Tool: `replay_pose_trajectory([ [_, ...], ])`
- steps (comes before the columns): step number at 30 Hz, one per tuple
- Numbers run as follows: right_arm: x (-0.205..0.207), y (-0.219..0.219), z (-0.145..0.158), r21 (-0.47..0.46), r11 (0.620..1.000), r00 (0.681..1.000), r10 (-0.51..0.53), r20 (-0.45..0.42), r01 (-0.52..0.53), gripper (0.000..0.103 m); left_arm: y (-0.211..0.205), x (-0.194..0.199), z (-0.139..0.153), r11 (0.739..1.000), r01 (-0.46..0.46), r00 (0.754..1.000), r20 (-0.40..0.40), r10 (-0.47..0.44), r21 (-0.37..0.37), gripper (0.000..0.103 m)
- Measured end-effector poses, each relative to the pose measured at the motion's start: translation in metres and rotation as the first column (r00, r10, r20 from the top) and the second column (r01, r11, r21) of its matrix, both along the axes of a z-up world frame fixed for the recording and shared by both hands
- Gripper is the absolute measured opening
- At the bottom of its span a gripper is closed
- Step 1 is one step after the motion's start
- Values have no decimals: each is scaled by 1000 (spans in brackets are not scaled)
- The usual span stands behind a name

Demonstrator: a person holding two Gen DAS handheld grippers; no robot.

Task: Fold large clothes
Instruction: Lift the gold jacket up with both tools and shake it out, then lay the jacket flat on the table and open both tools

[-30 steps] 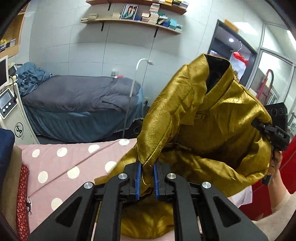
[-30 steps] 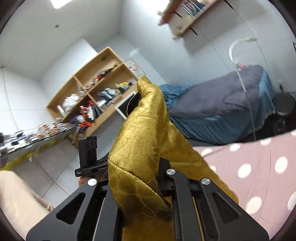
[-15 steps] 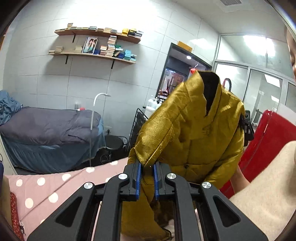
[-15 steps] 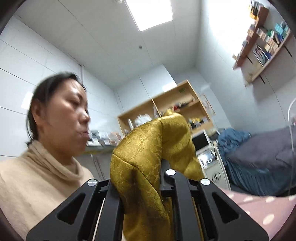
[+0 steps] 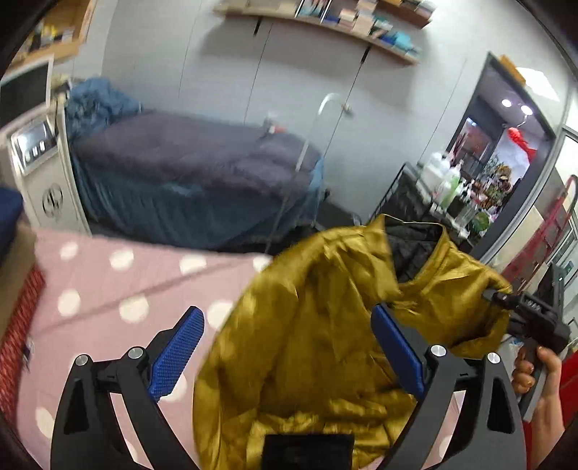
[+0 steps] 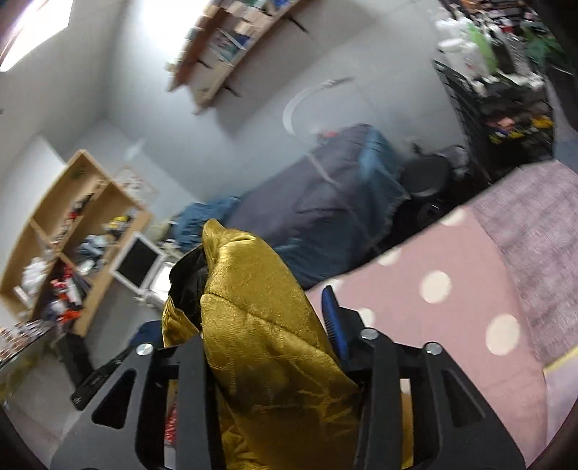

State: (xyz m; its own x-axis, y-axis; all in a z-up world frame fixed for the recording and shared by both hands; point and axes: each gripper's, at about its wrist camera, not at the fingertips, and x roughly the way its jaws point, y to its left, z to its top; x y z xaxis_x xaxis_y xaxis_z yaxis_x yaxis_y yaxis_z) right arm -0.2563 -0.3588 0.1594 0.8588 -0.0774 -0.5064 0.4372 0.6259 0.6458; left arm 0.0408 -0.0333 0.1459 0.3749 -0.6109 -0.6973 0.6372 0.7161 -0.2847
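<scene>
A gold satin padded jacket (image 5: 310,347) with a black lining sagged over a pink polka-dot bedspread (image 5: 119,285) in the left wrist view, its collar toward one o'clock and its bulk filling the lower middle of the frame. The left gripper (image 5: 287,347) stood spread wide, its blue ribbed pads (image 5: 177,352) well apart after its jaws had just been opening; the fabric lay between them, and the pad at eight o'clock was clear of the cloth, while the pad at four o'clock sat at the cloth's edge (contact there cannot be told). At three o'clock, a hand (image 5: 540,372) held the right gripper (image 5: 500,298), its tip at the jacket's shoulder. In the right wrist view, the right gripper (image 6: 267,318) was roughly half open, its jaws having also just been opening, with a thick fold of the jacket (image 6: 267,325) bunched between the fingers; one blue pad (image 6: 334,320) showed beside the fold at the cloth's edge, and whether the pads were pressing it cannot be told. Behind, a grey-covered treatment bed (image 5: 188,162) stood by the tiled wall at eleven o'clock, a wall shelf (image 5: 325,21) of books ran across at twelve, and a wooden shelving unit (image 6: 76,242) stood at nine o'clock in the right view.
</scene>
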Motion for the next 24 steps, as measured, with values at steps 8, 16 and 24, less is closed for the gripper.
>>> replay_pose_trajectory([
  [8,-34,-16,-121,-31,973,911,-226,-344,230,71,7,-7,-108,962,-50,976,-192,105,268,93],
  [16,-32,-16,-159,-56,983,853,-178,-490,173,72,21,-60,-172,928,23,969,-236,70,372,92],
  [24,17,50,-226,83,995,810,9,-586,49,74,-52,-118,-213,801,278,960,-192,-206,531,93],
])
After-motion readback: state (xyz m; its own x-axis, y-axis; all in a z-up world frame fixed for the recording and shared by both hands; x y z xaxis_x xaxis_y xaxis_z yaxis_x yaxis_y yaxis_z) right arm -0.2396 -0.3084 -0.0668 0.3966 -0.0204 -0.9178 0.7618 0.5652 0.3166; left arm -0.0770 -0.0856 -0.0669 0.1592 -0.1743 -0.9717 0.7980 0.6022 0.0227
